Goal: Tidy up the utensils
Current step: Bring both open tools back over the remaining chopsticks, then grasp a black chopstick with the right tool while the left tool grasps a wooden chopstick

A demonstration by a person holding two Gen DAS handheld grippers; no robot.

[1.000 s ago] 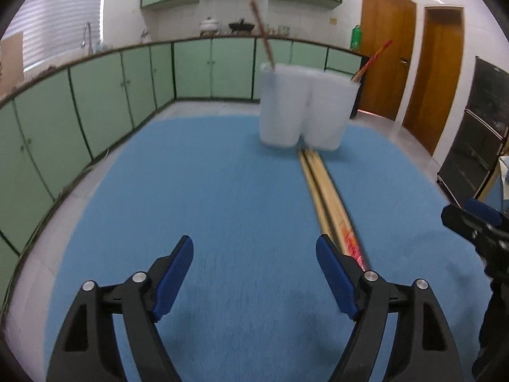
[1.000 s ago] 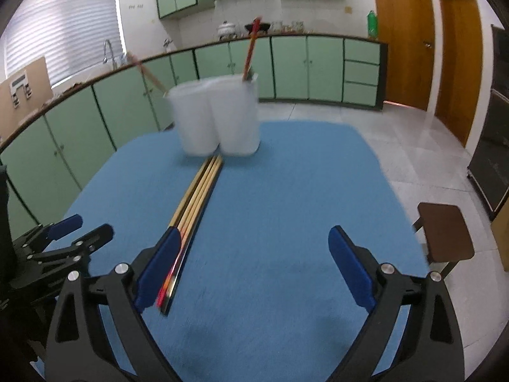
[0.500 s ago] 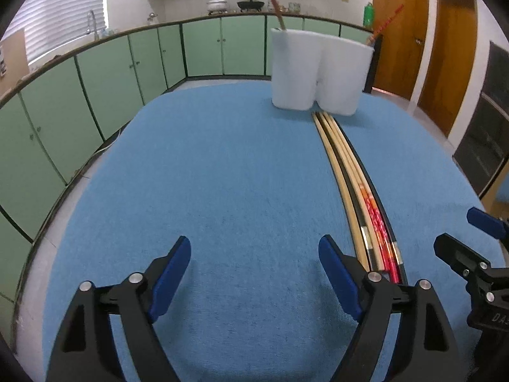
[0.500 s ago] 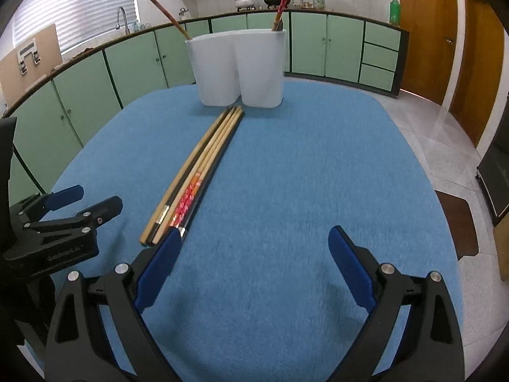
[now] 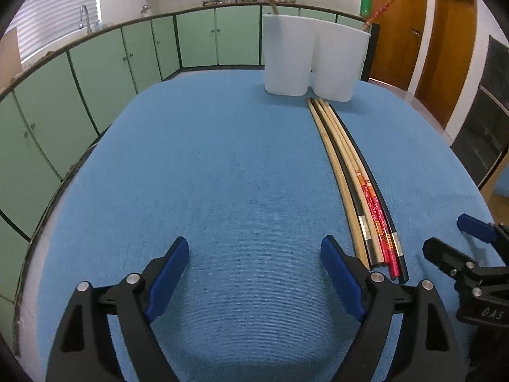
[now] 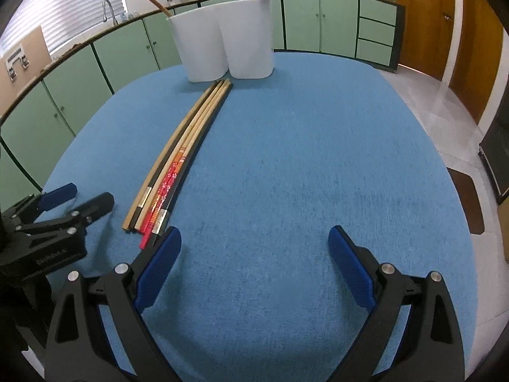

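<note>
Long wooden chopsticks [image 5: 346, 172], pale, black and red-patterned, lie bundled side by side on the blue cloth-covered worktop [image 5: 222, 172], tips just short of the white two-compartment plastic holder [image 5: 313, 59] at the far edge, which has a chopstick in each compartment. The left gripper [image 5: 254, 270] hovers with jaws spread wide and empty, bare cloth ahead. The right gripper [image 6: 254, 259] is equally wide and empty, its left jaw just beside the bundle's near ends.

Chopsticks [image 5: 350, 172] lie bundled right of frame centre on the table [image 5: 206, 175], tips touching the holder [image 5: 315, 60] at upper centre.
</note>
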